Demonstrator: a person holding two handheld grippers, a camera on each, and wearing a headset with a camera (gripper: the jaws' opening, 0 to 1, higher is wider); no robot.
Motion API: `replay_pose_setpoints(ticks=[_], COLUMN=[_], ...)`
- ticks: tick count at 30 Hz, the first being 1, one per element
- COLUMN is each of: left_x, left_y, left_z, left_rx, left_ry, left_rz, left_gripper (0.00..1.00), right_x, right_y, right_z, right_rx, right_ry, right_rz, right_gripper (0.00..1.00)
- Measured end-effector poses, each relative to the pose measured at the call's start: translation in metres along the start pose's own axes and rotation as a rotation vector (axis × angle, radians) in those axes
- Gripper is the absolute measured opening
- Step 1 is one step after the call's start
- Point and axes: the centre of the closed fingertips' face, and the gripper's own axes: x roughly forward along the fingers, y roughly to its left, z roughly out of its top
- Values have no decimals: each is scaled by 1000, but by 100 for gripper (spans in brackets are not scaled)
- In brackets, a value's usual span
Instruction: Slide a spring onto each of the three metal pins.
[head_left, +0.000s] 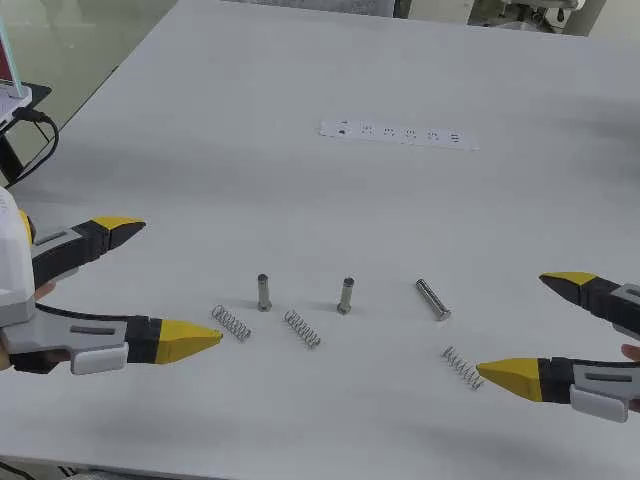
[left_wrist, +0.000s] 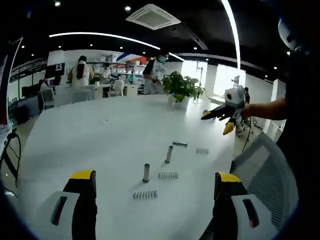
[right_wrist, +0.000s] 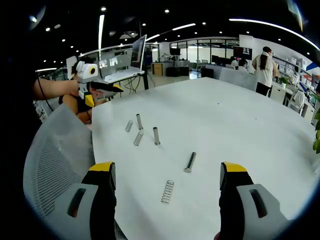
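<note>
Two metal pins stand upright on the white table: the left pin (head_left: 263, 292) (left_wrist: 146, 172) (right_wrist: 139, 121) and the middle pin (head_left: 346, 295) (left_wrist: 169, 154) (right_wrist: 156, 135). A third pin (head_left: 432, 299) (left_wrist: 180, 144) (right_wrist: 190, 162) lies flat to the right. Three springs lie loose: one (head_left: 231, 322) (left_wrist: 145, 194) (right_wrist: 129, 125) by the left pin, one (head_left: 301, 329) (left_wrist: 168, 175) (right_wrist: 138, 138) between the standing pins, one (head_left: 462, 367) (left_wrist: 202, 150) (right_wrist: 167, 191) near the right gripper. My left gripper (head_left: 170, 285) (left_wrist: 156, 187) is open at the left. My right gripper (head_left: 530, 330) (right_wrist: 167, 175) is open at the right.
A white power strip (head_left: 398, 133) lies flush in the table further back. A cable and device (head_left: 22, 105) sit at the far left edge. A mesh chair back (right_wrist: 52, 155) (left_wrist: 265, 170) stands at the table's near edge. People and desks fill the room behind.
</note>
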Motion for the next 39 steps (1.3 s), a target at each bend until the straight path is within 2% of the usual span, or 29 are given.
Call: replay_pose_setpoints(ticks=[5, 8, 19, 25, 34, 39], left_x=[0, 0, 0, 0, -3, -6], left_y=[0, -1, -4, -6, -10, -9], left_z=[6, 10, 4, -6, -20, -17], left_rx=[15, 14, 1, 5, -21, -23], left_ry=[-12, -30, -12, 12, 38, 26], left_rz=[3, 3, -4, -4, -4, -1], left_gripper=[96, 96, 95, 95, 93, 93], right_x=[-1, 0, -3, -3, -1, -2], right_y=[-2, -2, -5, -5, 5, 4], right_z=[7, 10, 12, 5, -19, -17], right_rx=[4, 41, 38, 40, 44, 38], right_ry=[-32, -61, -59, -41, 25, 27], right_rz=[-5, -1, -14, -15, 2, 0], right_gripper=[86, 86, 85, 85, 83, 82])
